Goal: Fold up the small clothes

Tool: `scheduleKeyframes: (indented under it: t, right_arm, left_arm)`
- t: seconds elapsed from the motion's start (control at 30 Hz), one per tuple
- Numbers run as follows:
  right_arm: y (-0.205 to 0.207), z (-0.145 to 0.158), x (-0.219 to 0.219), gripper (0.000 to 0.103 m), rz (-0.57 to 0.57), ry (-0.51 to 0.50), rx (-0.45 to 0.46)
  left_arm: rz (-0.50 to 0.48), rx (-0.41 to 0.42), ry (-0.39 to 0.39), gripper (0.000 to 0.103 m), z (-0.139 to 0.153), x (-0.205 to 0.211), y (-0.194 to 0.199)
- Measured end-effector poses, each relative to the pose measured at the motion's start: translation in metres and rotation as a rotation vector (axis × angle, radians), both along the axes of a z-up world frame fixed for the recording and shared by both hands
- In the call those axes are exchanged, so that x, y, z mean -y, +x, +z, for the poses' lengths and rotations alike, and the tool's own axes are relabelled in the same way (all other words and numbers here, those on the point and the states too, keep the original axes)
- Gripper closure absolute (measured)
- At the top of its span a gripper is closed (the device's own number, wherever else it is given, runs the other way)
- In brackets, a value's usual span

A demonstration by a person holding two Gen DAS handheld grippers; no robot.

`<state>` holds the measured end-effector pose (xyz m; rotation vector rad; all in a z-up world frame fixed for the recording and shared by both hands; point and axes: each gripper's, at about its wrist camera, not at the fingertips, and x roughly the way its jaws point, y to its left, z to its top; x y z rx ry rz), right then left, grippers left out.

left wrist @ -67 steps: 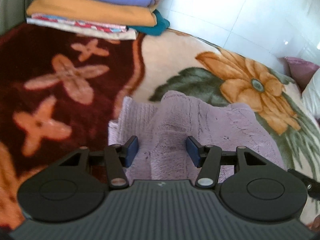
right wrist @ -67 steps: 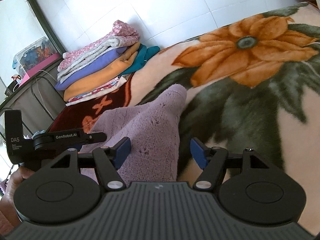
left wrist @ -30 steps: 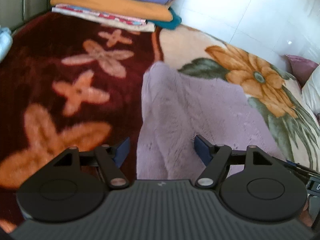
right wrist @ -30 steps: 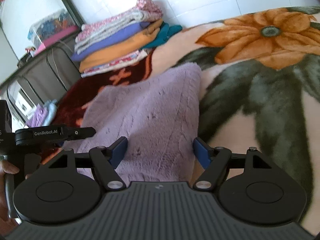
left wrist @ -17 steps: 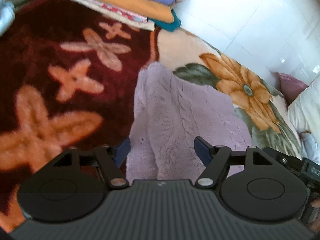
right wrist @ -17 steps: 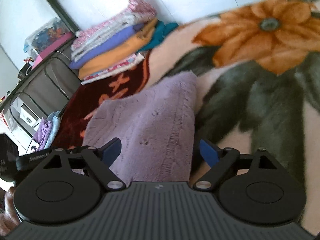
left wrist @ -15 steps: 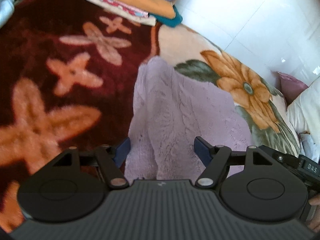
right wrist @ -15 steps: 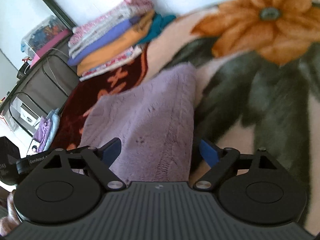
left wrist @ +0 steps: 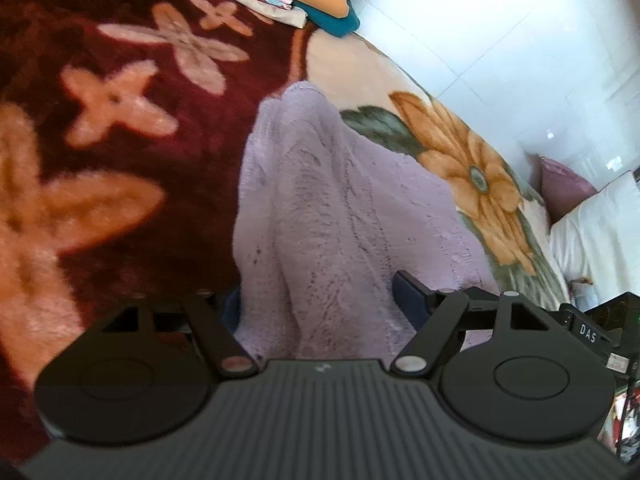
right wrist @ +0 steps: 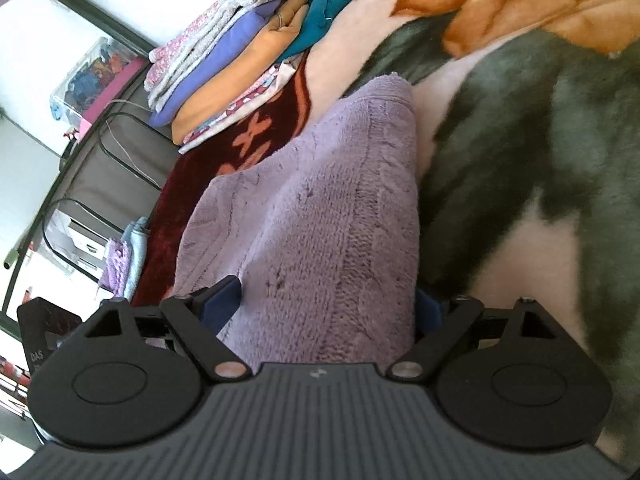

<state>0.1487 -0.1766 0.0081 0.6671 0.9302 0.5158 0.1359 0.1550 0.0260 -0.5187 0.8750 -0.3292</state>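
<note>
Lilac knit garment [left wrist: 344,208], fuzzy w/ cable ribs, is laid lengthwise on a floral blanket [left wrist: 120,128], straddling the maroon part and the cream part w/ orange flowers. A raised fold is seen running along its length in both wrist views.

L gripper [left wrist: 320,300]: jaws are spread and opening; near end of the garment lies between the blue pads [left wrist: 408,292], bunched up over the left pad, which is mostly hidden. No pinch is made out.

R gripper [right wrist: 330,304]: jaws are spread wide and opening; the garment's other near corner [right wrist: 332,240] fills the gap, its right edge draped over the right pad. Cloth is touched at the sides, but whether it is pressed cannot be told for certain; it reads as loose.

Bkgd: a stack of folded clothes [right wrist: 240,52] is set at the blanket's far edge, well apart from the garment. A pillow [left wrist: 592,232] is seen at right in the L view.
</note>
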Motion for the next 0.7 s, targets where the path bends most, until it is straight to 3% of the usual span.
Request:
scheduleKeyframes:
  t: [0.07, 0.1, 0.17, 0.2, 0.27, 0.33, 0.53, 0.7]
  right_arm:
    - [0.000, -0.001, 0.000, 0.016, -0.004, 0.010, 0.007]
    - [0.001, 0.000, -0.002, 0.030, -0.004, 0.001, 0.012]
    - [0.001, 0.001, -0.003, 0.039, -0.011, -0.003, 0.016]
    - [0.000, 0.002, -0.003, 0.043, -0.014, 0.001, 0.018]
    - [-0.003, 0.009, -0.006, 0.046, -0.013, -0.015, 0.044]
    - [-0.006, 0.017, -0.006, 0.049, -0.013, -0.015, 0.062]
    - [-0.014, 0.050, -0.001, 0.051, -0.008, 0.050, 0.077]
    - [-0.034, 0.072, 0.016, 0.051, 0.002, 0.044, 0.062]
  left_arm:
    - [-0.001, 0.006, -0.003, 0.027, -0.001, 0.002, 0.000]
    - [-0.005, 0.016, 0.004, 0.027, 0.000, 0.003, -0.001]
    - [0.001, 0.036, 0.029, 0.047, 0.002, 0.006, -0.003]
    - [0.006, 0.042, 0.033, 0.050, 0.003, 0.006, -0.003]
    - [0.018, 0.049, 0.012, 0.060, 0.006, 0.003, -0.005]
    - [0.021, 0.051, -0.005, 0.063, 0.008, 0.001, -0.006]
    - [0.020, 0.059, -0.091, 0.064, 0.022, -0.003, -0.018]
    - [-0.010, 0.049, -0.097, 0.064, 0.030, 0.012, -0.035]
